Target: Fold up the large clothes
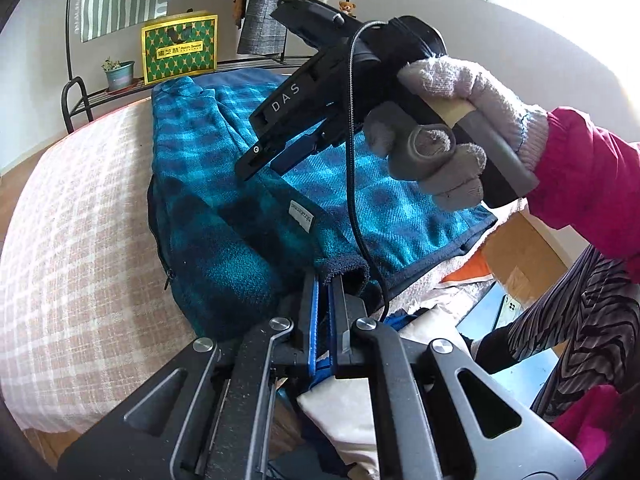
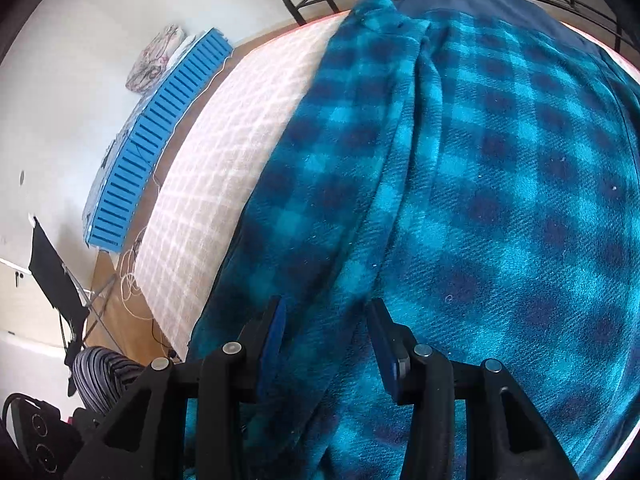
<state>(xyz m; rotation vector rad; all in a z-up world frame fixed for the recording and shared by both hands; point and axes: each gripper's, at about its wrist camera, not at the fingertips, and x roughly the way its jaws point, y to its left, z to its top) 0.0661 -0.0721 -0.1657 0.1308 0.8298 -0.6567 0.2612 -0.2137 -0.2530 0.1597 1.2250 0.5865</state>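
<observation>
A blue plaid fleece jacket [image 1: 224, 152] [image 2: 480, 200] lies spread on a bed with a pink checked cover [image 1: 80, 200] [image 2: 248, 120]. My left gripper [image 1: 325, 284] is shut on the dark cuff [image 1: 348, 274] of a sleeve at the jacket's near edge. A gloved hand [image 1: 460, 92] holds my right gripper [image 1: 262, 162] just above the middle of the jacket. The right gripper [image 2: 326, 312] is open, its fingers straddling a raised fold of fleece without pinching it. A white label [image 1: 301, 216] shows on the sleeve.
A metal rack behind the bed holds a green and yellow bag [image 1: 180, 48], a potted plant [image 1: 119, 74] and hanging clothes. A blue slatted crate [image 2: 156, 140] leans by the wall. Cardboard [image 1: 516, 248] and loose clothes lie beside the bed at right. The right gripper's cable [image 1: 352, 160] hangs over the jacket.
</observation>
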